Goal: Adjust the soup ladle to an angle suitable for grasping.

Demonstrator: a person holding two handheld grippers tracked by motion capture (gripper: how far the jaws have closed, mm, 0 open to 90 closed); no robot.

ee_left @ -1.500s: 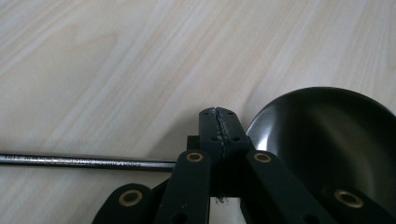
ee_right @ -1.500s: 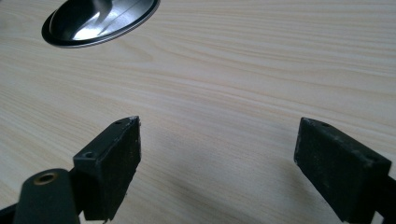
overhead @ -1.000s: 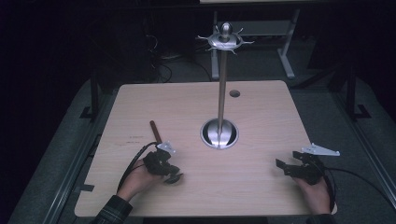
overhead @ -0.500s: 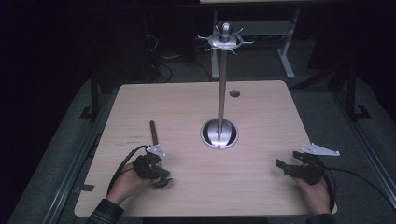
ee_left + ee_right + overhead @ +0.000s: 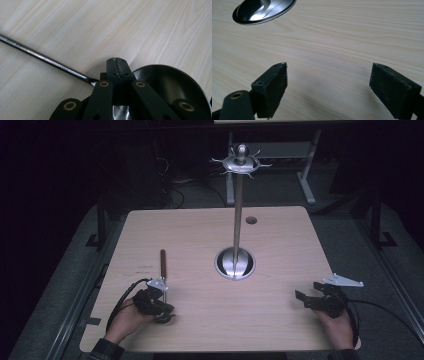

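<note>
Two claws at the pale wooden bench point(image 5: 210, 235): left claw point(image 5: 117, 66) clamped on a black ladle with wooden handle point(image 5: 162, 262) lying flat; thin-rim grip may slip. Right claw point(image 5: 328, 86) apart, empty.

Table point(image 5: 280, 235): stand point(image 5: 235, 262) on it, at the middle, its pole upright and its hook ring at the top.

Ladle point(image 5: 162, 270): on the table, left of the stand; handle runs away from the person, bowl at the near end.

Left gripper point(image 5: 159, 307): over the ladle's bowl, near the table's near-left edge.

Right gripper point(image 5: 301, 296): on the near-right part of the table, well apart from the stand and the ladle.
</note>
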